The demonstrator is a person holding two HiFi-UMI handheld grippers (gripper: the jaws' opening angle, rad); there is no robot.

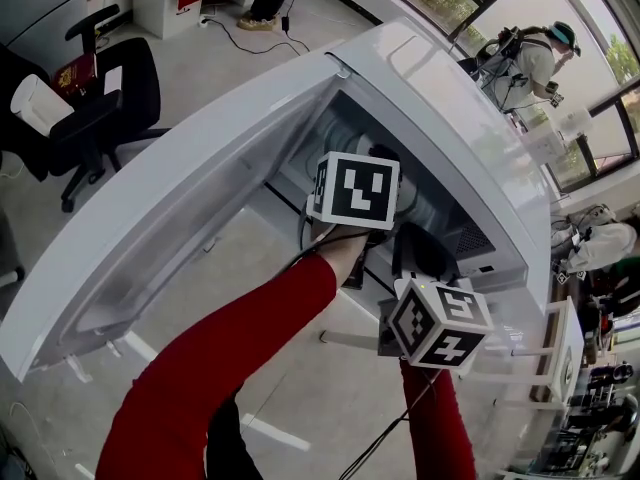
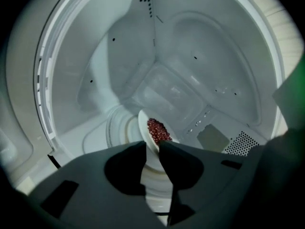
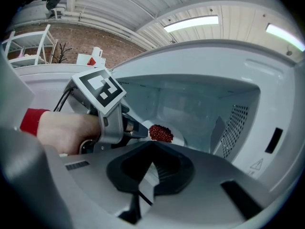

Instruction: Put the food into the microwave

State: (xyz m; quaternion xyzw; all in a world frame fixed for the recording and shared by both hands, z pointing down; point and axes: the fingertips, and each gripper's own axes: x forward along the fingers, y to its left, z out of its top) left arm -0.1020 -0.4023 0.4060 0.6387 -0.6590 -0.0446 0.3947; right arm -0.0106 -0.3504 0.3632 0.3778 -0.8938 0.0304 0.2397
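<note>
the left gripper (image 2: 151, 146) is reaching deep into the microwave (image 1: 430, 88). its two jaws are standing a little apart, with the edge of the plate (image 2: 143, 126) sitting between them. they are not looking like they are squeezing it, so the hold is looking loose. the right gripper (image 3: 151, 144) is hanging outside, just in front of the opening. its jaws are pressing together, and nothing is sitting between them.

the food (image 2: 158, 130), a small pile of red bits, is lying on the white plate. the plate is sitting low inside the microwave, near the round ring (image 2: 116, 128) on its floor. it is looking like it is resting there, but i am not able to tell for sure. the door (image 1: 150, 238) is standing wide open.

so the step in hand is looking like the putting-down part. the food is inside, and the task is looking nearly done.

the next move is calling for care. the left gripper is needing to come straight back out, with its jaws wide enough that they are not catching the plate's edge and tipping it. the red bits are looking loose, so a bump is likely spilling them. after that the door is probably needing a push shut, and the empty right gripper is looking free for that.
</note>
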